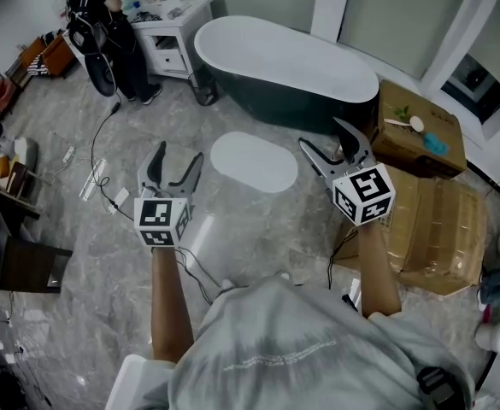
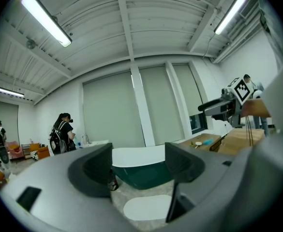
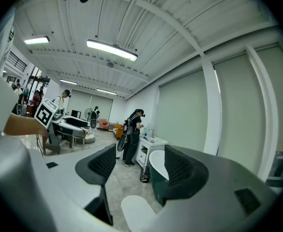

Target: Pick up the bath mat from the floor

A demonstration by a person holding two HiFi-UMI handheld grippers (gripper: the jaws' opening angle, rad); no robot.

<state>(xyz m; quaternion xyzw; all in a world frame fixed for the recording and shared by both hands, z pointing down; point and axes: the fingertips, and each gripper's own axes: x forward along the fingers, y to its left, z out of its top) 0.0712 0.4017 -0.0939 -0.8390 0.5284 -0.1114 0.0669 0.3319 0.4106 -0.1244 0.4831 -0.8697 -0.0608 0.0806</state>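
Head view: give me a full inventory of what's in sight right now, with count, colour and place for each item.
bath mat: 1, white, oval, flat on the floor in front of the bathtub
bathtub: 1, dark green outside, white inside, at the far wall
cabinet: 1, white, left of the bathtub
cardboard boxes: 2, brown, right of the bath mat
cable: 1, black, on the floor left of the bath mat
floor: grey, marbled
standing person: 1, dark clothes, at the cabinet
left gripper: 1, grey, open, empty, above the floor left of the bath mat
right gripper: 1, grey, open, empty, right of the bath mat
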